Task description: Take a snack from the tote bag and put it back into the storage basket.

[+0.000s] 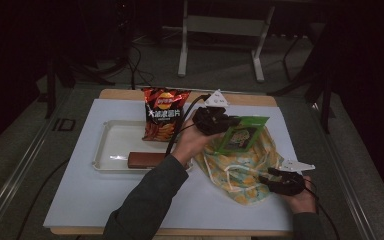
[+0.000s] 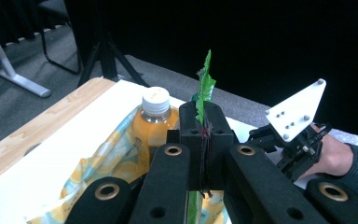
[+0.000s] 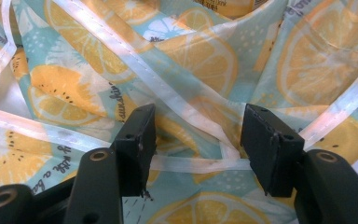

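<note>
Two grippers work here: left gripper (image 2: 204,140) clamps the green packet (image 1: 242,133) by its top edge above the bag (image 1: 240,167) — light, crinkly, slippery; right gripper (image 3: 196,140) stands open at the soft bag's rim — grip the hem

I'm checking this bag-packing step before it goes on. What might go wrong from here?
The left gripper pinches only the green packet by its thin edge, so it may slip. The right gripper stands open over the fruit-print bag, so the mouth may sag. The bottle inside could block the packet.
</note>
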`<state>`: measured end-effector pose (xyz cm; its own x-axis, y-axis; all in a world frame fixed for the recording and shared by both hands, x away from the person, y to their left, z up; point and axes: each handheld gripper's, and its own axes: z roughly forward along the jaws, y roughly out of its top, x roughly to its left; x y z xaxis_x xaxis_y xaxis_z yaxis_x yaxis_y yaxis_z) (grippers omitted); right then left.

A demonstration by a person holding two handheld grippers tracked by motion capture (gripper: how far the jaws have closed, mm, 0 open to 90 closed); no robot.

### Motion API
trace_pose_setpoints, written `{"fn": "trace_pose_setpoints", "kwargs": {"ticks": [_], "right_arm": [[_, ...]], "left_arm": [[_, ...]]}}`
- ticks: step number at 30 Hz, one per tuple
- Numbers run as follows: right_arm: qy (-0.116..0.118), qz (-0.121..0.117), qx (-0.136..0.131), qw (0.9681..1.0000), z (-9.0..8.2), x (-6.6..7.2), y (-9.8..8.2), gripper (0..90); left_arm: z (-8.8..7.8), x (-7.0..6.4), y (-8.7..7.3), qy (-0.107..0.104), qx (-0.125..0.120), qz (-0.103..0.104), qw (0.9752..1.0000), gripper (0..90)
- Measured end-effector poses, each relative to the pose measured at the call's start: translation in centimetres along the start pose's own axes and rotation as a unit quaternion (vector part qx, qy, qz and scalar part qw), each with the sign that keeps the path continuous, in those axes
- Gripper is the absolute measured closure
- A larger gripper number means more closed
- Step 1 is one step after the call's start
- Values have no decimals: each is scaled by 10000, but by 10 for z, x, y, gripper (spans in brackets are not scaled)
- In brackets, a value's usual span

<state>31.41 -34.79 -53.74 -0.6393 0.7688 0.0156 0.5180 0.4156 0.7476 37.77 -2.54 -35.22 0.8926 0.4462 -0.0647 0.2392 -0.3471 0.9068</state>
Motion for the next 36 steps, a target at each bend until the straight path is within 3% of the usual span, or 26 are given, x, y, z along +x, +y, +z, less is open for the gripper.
{"fn": "trace_pose_setpoints", "kwargs": {"ticks": [21,36], "right_arm": [[6,8,1,10000,0,0,0,450],[3,6,2,10000,0,0,0,450]], "left_arm": [[-23,9,-7,21,-33,-45,10000,884],[-50,13,-12,95,-86,-18,9999,883]]}}
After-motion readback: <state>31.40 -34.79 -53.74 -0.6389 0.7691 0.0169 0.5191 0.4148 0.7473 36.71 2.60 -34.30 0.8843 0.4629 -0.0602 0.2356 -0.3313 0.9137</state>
